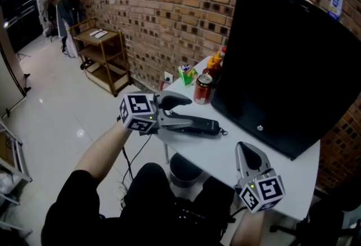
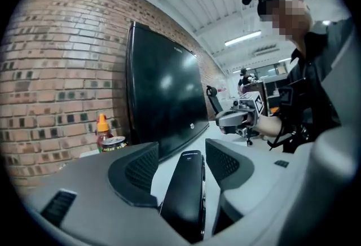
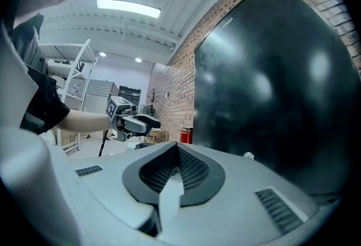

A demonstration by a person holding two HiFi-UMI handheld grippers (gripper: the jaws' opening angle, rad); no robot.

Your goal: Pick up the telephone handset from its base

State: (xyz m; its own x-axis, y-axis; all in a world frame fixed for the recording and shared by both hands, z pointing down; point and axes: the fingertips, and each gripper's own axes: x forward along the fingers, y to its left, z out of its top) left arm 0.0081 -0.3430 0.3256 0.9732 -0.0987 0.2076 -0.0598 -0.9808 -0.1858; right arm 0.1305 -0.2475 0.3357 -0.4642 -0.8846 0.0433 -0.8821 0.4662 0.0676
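A black telephone handset [image 1: 197, 125] lies flat on the white table [image 1: 225, 154], with no base in view. My left gripper [image 1: 188, 113] reaches in from the left and stands open around the handset's near end. In the left gripper view the handset [image 2: 186, 194] runs lengthwise between the pads; a strip of table shows beside the left pad, and the right pad is almost against it. My right gripper [image 1: 246, 148] is shut with nothing in it, low over the table's front right, its tips meeting [image 3: 176, 146].
A large black monitor [image 1: 287, 64] leans on the table behind the handset. A red soda can [image 1: 202, 88], sauce bottles [image 1: 214, 64] and a green box [image 1: 187, 74] crowd the far corner by the brick wall. A wooden shelf cart [image 1: 101, 53] stands on the floor at left.
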